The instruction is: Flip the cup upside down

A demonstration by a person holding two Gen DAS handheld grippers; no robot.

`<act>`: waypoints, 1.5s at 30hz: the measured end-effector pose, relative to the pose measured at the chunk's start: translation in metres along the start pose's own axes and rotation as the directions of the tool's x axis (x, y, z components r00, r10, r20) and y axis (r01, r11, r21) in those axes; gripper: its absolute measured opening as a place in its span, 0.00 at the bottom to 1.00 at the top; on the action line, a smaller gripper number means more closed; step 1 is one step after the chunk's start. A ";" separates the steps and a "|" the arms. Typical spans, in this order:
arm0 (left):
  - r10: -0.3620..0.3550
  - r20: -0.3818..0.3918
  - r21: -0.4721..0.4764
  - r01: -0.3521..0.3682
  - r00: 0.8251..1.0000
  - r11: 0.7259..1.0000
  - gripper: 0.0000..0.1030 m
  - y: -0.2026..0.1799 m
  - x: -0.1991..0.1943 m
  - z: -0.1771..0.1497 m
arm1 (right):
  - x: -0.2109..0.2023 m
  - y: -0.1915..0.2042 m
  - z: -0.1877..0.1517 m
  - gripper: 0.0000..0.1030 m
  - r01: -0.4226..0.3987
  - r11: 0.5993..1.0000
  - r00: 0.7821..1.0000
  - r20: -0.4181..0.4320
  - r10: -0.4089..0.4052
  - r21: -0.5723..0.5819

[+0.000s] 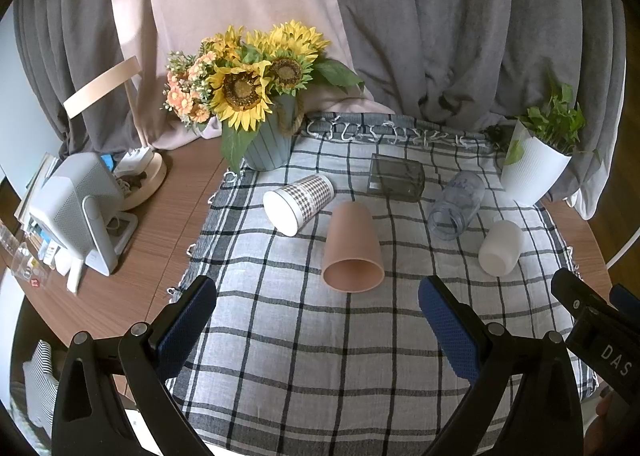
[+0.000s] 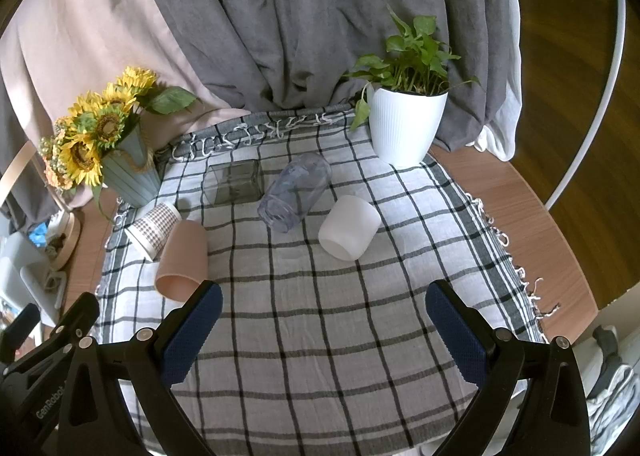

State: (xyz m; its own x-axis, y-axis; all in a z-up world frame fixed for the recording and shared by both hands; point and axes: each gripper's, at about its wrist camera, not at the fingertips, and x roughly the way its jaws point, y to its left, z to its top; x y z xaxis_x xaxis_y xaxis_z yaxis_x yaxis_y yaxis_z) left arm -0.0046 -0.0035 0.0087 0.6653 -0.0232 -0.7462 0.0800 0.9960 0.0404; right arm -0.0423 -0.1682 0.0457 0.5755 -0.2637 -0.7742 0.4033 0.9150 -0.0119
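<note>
Several cups lie on their sides on a checked cloth (image 1: 304,356). A pink cup (image 1: 352,248) lies with its mouth toward me, just ahead of my open, empty left gripper (image 1: 318,308). A houndstooth paper cup (image 1: 298,202), a dark square glass (image 1: 396,178), a clear glass (image 1: 456,204) and a white cup (image 1: 500,248) lie beyond. In the right wrist view my right gripper (image 2: 324,316) is open and empty, with the white cup (image 2: 350,226) ahead, the clear glass (image 2: 296,192) behind it and the pink cup (image 2: 182,260) at left.
A sunflower vase (image 1: 266,144) stands at the cloth's back left, a white plant pot (image 1: 532,172) at back right. A white fan (image 1: 80,216) and clutter sit on the wooden table (image 1: 160,236) at left. Curtains hang behind. The right gripper's body (image 1: 600,328) shows at right.
</note>
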 end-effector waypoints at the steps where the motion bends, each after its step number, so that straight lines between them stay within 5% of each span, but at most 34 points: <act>1: 0.000 0.000 -0.001 0.000 1.000 1.000 1.00 0.000 0.000 0.000 | 0.001 0.000 -0.001 0.99 0.000 1.000 1.000 -0.001 0.000 0.000; 33: 0.026 -0.025 -0.007 -0.026 0.999 1.000 1.00 0.007 0.004 -0.014 | 0.017 0.004 -0.003 0.99 -0.002 1.000 1.000 -0.019 0.002 -0.007; 45: 0.103 -0.093 -0.037 -0.106 0.990 0.994 1.00 0.051 0.041 0.000 | 0.053 0.062 0.011 0.99 -0.131 0.985 0.989 -0.090 0.121 -0.115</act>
State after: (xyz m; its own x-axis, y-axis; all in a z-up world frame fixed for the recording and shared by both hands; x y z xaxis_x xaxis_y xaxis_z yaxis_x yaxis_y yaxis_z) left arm 0.0263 0.0465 -0.0199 0.5982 0.0872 -0.7966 -0.0190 0.9953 0.0948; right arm 0.0207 -0.1285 0.0108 0.5541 -0.1222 -0.8235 0.2394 0.9708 0.0170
